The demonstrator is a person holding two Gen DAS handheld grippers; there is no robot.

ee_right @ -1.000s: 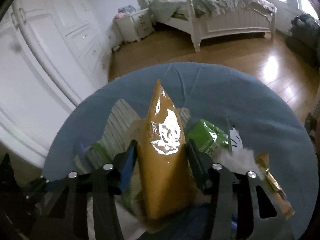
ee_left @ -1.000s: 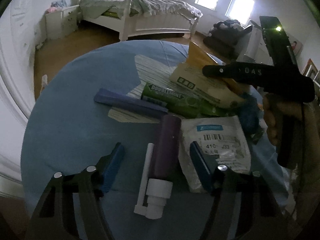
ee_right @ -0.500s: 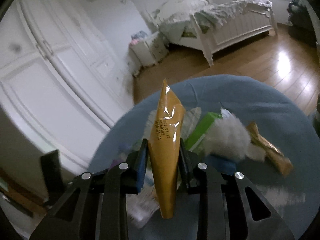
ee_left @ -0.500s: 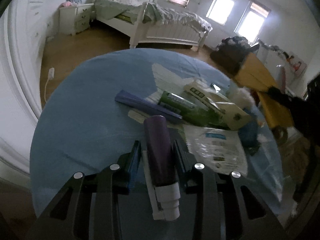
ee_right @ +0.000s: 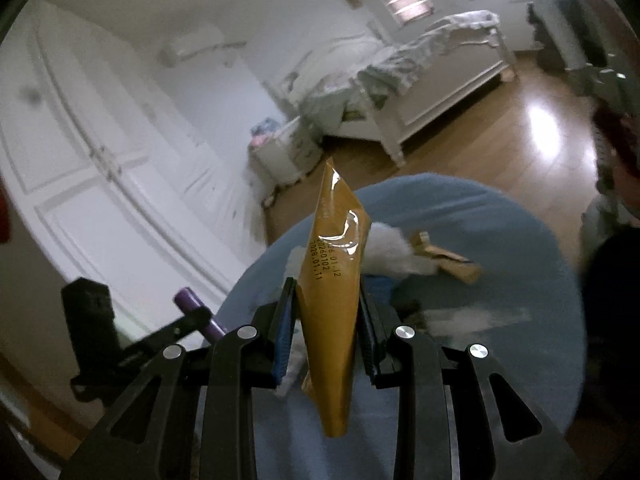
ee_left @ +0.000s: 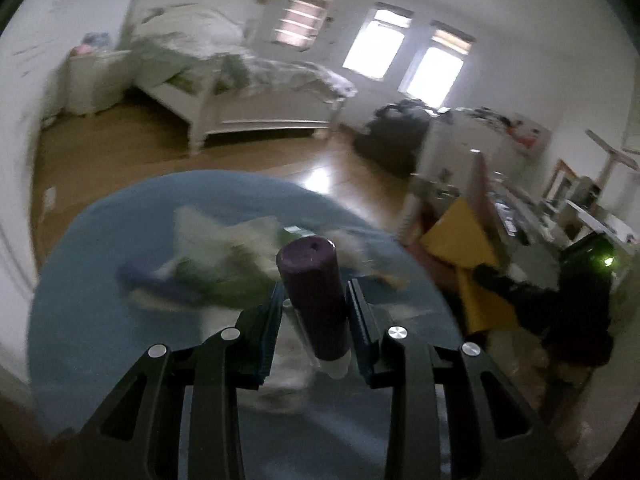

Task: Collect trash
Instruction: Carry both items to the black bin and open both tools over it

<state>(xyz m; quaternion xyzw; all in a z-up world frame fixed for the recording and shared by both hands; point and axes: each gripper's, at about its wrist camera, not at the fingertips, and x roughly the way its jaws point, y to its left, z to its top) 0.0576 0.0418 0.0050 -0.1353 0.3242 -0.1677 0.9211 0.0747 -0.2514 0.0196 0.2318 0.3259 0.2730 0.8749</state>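
My left gripper [ee_left: 314,304] is shut on a purple spray bottle [ee_left: 316,296], held off the round blue table [ee_left: 80,320] with its white cap toward the camera. My right gripper [ee_right: 326,300] is shut on a yellow-brown snack packet [ee_right: 334,264] that stands upright between the pads, above the table [ee_right: 500,340]. The left wrist view shows the right gripper [ee_left: 492,276] off the table's right side with the yellow packet [ee_left: 460,236]. The right wrist view shows the left gripper [ee_right: 196,318] at lower left with the purple bottle [ee_right: 190,300]. Blurred wrappers [ee_left: 224,264] lie on the table.
A white fluffy wad [ee_right: 390,250] and a gold wrapper [ee_right: 448,260] lie on the table's far part. A white bed [ee_left: 240,92] stands across the wooden floor. White wardrobe doors [ee_right: 100,168] run along the left. Cluttered furniture [ee_left: 520,200] is at the right.
The left gripper shut on the purple bottle and lifted it off the table. The right gripper shut on the yellow packet, lifted it and swung it off to the table's right side.
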